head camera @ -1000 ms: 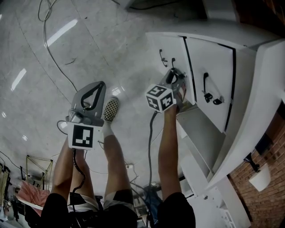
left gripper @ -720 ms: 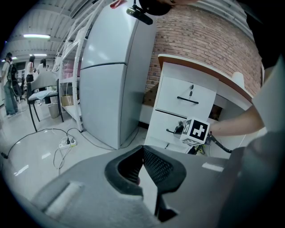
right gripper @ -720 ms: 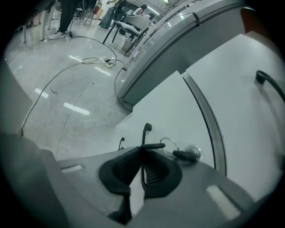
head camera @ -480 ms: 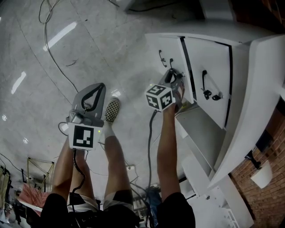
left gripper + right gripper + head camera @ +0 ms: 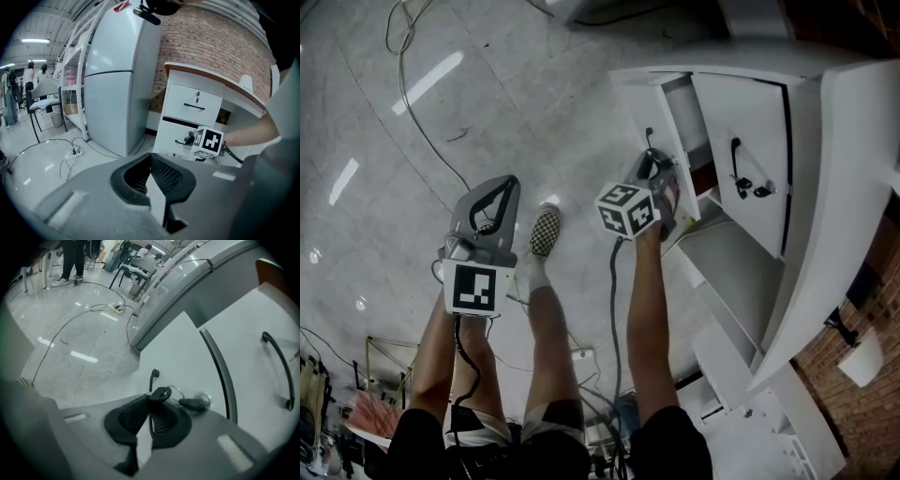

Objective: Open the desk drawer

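Observation:
The white desk [image 5: 825,187] stands at the right in the head view, with two drawers. My right gripper [image 5: 654,173] is shut on the black handle [image 5: 153,376] of the lower drawer [image 5: 661,122]. That drawer stands partly pulled out, with a dark gap behind its front. A key bunch [image 5: 194,403] hangs from its lock beside the jaws. The upper drawer [image 5: 750,131] with its own black handle [image 5: 736,169] is closed. My left gripper [image 5: 497,192] hovers over the floor to the left, shut and empty [image 5: 150,159]. It looks toward the desk [image 5: 197,105] and the right gripper's marker cube [image 5: 208,140].
Cables [image 5: 412,103] trail over the glossy floor, and a power strip [image 5: 72,152] lies near a tall grey refrigerator [image 5: 117,79]. A checkered shoe [image 5: 546,230] stands between the grippers. A chair [image 5: 44,101] and shelving sit far off, and a brick wall is behind the desk.
The right gripper has drawn back toward the person with the handle. The lower drawer front has come out of the desk, opening a dark gap. The left gripper has barely shifted.

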The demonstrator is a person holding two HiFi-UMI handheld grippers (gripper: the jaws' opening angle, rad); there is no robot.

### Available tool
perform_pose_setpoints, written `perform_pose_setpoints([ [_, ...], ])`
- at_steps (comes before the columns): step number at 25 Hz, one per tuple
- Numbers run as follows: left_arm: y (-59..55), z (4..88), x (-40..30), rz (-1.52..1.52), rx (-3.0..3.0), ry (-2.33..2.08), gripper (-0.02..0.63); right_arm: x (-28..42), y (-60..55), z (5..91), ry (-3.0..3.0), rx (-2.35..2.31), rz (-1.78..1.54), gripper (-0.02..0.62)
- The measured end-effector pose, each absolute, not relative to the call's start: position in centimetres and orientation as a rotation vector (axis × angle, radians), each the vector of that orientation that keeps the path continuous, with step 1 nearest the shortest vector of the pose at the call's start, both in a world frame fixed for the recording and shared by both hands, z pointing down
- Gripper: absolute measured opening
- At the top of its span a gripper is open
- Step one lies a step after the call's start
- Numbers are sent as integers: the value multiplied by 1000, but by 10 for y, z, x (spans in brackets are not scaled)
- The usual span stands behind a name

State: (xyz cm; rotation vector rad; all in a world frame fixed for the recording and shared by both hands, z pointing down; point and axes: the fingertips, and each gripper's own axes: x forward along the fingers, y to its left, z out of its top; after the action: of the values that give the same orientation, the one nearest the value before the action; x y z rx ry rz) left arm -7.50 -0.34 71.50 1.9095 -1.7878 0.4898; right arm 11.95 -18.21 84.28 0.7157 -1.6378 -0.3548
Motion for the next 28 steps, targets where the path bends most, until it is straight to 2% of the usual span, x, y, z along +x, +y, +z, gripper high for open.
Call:
perform_pose_setpoints([
  [28,66,704,-98,537,1943,-1770,11,88,-76,845,-1661,686,-321,15],
])
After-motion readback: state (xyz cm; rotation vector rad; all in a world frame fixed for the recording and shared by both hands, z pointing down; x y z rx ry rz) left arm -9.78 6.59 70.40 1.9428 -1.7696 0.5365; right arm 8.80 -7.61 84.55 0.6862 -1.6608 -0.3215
